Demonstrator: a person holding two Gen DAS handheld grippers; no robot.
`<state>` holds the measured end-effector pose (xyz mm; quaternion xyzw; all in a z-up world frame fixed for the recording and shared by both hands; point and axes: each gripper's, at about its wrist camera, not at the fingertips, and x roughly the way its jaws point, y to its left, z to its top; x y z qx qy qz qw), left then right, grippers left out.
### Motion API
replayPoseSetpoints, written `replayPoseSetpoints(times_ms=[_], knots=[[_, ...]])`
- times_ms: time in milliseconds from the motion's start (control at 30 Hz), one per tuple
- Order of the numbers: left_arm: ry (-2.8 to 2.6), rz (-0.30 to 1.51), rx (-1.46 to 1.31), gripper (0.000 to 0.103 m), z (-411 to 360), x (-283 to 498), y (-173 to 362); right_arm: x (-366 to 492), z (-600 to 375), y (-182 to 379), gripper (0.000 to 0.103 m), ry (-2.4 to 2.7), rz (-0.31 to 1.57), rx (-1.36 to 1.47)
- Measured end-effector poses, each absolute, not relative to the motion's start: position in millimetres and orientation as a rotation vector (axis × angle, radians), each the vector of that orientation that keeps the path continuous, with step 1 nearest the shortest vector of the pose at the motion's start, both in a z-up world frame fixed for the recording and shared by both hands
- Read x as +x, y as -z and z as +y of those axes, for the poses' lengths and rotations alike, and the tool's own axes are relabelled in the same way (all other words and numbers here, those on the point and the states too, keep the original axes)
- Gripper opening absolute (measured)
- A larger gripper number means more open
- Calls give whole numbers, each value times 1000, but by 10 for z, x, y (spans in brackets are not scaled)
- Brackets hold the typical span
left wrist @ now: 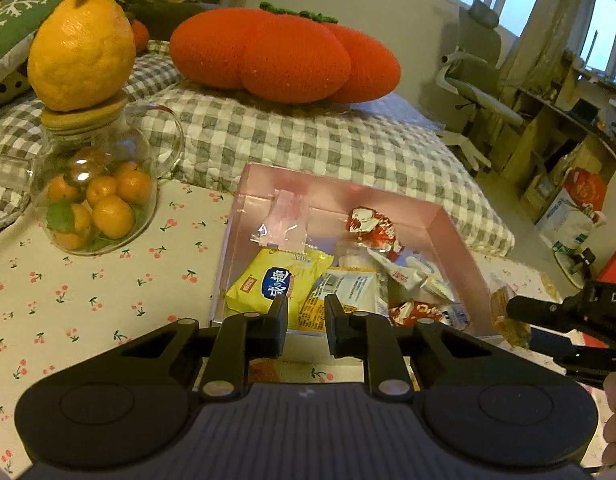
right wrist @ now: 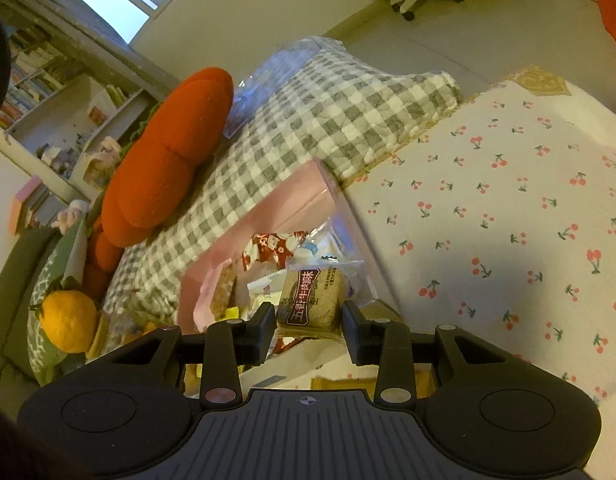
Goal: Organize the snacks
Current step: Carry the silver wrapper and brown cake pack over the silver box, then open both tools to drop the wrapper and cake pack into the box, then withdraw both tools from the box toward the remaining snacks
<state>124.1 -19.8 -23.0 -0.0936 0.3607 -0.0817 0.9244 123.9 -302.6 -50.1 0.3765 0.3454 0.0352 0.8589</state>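
Nearest, the right tool (right wrist: 308, 320) clamps a brown cracker pack (right wrist: 311, 299) over the pink box's (right wrist: 268, 196) near edge at 12 o'clock, mid-placement, so next comes lowering and release, while the left tool (left wrist: 306, 314), narrow and empty, waits.

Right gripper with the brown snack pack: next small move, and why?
Probably open the right gripper to drop the brown snack pack: its jaws pinch the pack above the pink box, which already holds other snacks, and the left gripper is empty.
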Motion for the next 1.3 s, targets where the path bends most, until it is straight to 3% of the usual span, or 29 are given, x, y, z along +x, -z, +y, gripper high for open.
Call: replayPoseSetpoints(times_ms=[200,300,367,500,633,1300], knots=[[148,779,-221,18,-148,1272,272,1306,-2970,540,35,-71,728,742],[163,809,-194,27,-166,1248,234,1327,-2948,527,38,-71,728,709],[160,842,-157,28,-186,1235,229,1326,-2950,514,40,-78,713,705],[157,910,-138,43,-155,1210,244,1295,-2960,465,66,-104,694,730],[170,931,-108,51,-120,1173,243,1248,-2881,398,67,-147,706,701],[104,957,-61,68,445,1008,294,987,-1925,478,67,-410,843,366]])
